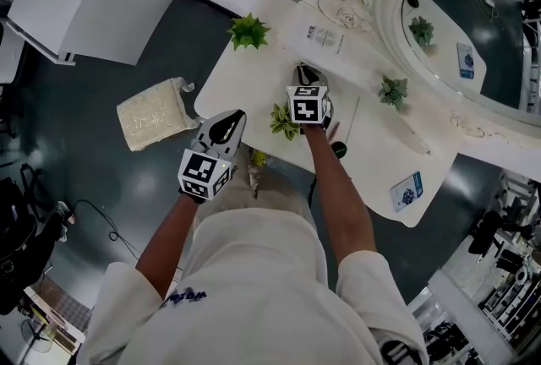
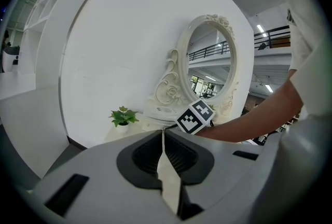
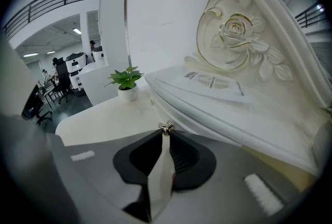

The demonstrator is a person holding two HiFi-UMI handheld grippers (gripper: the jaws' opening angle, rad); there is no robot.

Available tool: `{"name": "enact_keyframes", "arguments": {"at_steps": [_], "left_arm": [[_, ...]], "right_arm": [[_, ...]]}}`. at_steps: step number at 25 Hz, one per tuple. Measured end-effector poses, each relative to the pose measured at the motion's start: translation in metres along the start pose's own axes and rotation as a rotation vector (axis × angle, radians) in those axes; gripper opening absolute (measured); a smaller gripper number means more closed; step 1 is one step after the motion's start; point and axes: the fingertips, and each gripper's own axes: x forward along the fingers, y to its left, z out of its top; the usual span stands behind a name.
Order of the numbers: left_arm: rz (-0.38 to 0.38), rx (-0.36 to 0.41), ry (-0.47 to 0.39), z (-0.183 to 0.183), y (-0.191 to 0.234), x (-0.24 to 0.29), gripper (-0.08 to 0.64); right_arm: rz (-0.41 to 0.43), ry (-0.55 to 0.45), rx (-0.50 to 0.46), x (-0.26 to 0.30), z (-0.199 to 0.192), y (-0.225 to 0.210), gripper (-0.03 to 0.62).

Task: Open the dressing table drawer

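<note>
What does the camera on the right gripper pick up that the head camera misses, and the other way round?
Only the right gripper view: the small metal drawer knob pinched between the right gripper's jaws, and a railed balcony high in the background.
Only the head view: the person's arms, the left gripper, a cream cushioned stool on the floor, and the whole oval mirror.
Both: the white dressing table, the potted plant at its far end, and the printed leaflet.

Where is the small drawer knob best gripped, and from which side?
Pinch the drawer knob by its sides with the jaw tips, coming straight from the front: it is small and juts from the drawer front. The right gripper holds it so.
</note>
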Motion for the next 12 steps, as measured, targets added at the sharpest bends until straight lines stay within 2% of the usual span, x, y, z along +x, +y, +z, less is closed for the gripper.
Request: {"name": "enact_keyframes", "arguments": {"at_steps": [12], "left_arm": [[-0.026, 0.017, 0.013, -0.001, -0.016, 0.008, 0.021]], "right_arm": [[0.027, -0.010, 0.030, -0.005, -0.004, 0.007, 0.055]]}}
